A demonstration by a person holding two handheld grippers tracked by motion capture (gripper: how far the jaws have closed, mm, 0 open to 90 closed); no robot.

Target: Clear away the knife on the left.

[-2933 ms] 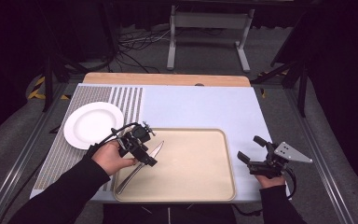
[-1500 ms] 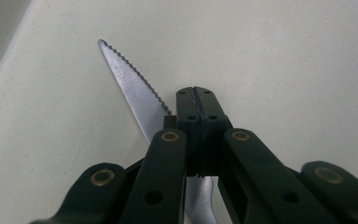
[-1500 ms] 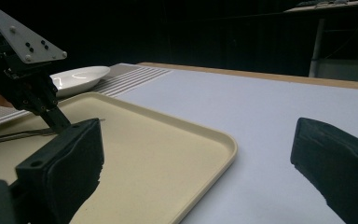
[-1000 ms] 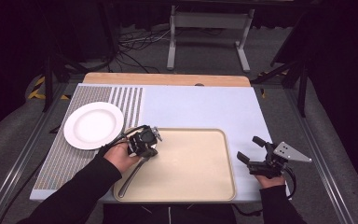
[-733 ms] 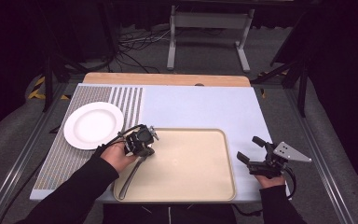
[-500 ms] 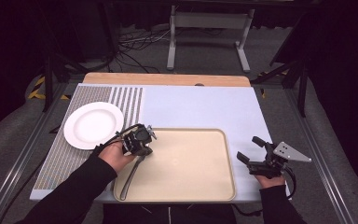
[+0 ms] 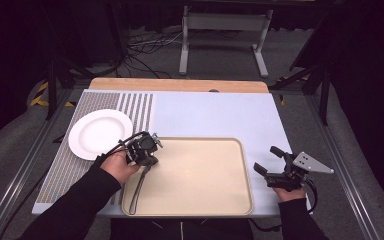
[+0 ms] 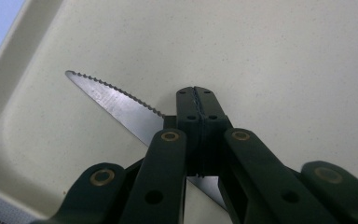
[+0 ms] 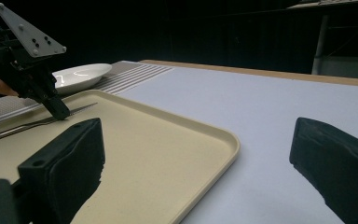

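Note:
A serrated table knife (image 7: 139, 187) lies along the left side of a beige tray (image 7: 200, 175), handle toward the near edge. My left gripper (image 7: 147, 161) points down onto it, shut. In the left gripper view the jaws (image 8: 196, 95) meet across the blade (image 8: 116, 100), which runs out to the upper left over the tray floor (image 8: 284, 56). My right gripper (image 7: 266, 158) rests on the table right of the tray, open and empty. The right gripper view (image 9: 198, 135) looks across the tray (image 9: 168, 154) at the left gripper (image 9: 60, 112) standing on the knife (image 9: 79, 109).
A white plate (image 7: 100, 132) sits on the striped mat left of the tray; it also shows in the right gripper view (image 9: 81, 72). The pale blue table top (image 7: 215, 115) stretches behind the tray to a wooden strip (image 7: 180, 85).
My left gripper has turned and come down with the knife, which was tilted over the tray's left rim and now lies flat in the tray. The right gripper has not moved.

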